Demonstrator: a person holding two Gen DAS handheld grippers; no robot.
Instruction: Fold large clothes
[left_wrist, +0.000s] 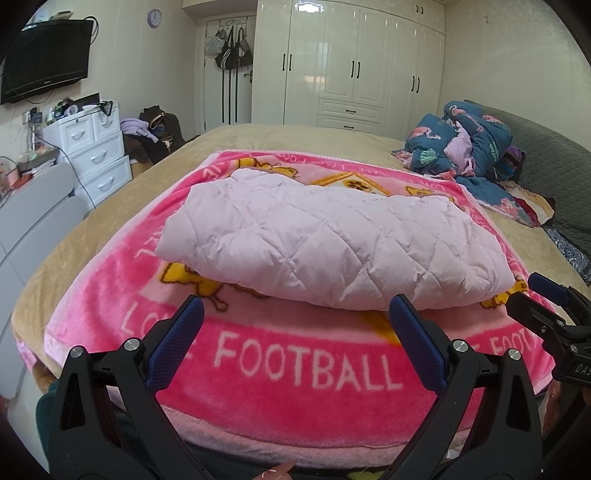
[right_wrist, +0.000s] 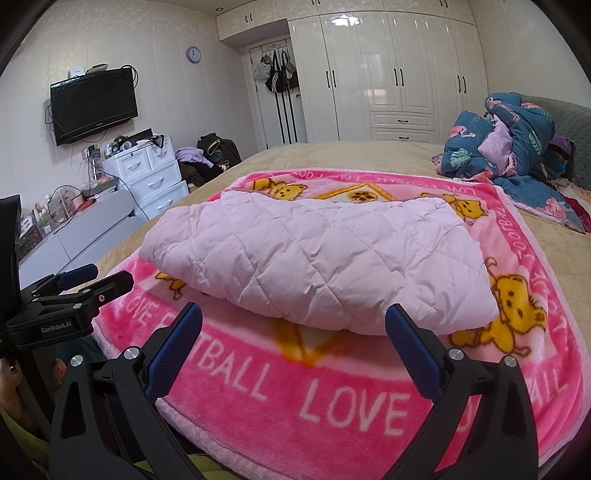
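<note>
Left wrist: folded jacket (left_wrist: 332, 236) on blanket (left_wrist: 295, 369) (rumpled quilt (left_wrist: 476, 147) behind).

Folded pink quilted coat (left_wrist: 332, 236) occupies the blanket (left_wrist: 295, 365) centre. A bare blanket strip lies open along its near edge. Far right, a heaped blue quilt (left_wrist: 476, 147) obstructs; the bed (left_wrist: 280, 136) beyond is open.

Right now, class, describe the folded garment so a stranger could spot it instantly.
Find the bed, then the pink LOVE FOOTBALL blanket spread on it. On that blanket lies the pale pink quilted jacket, plain and diamond-stitched, unlike the patterned blue quilt heaped by the headboard.
</note>
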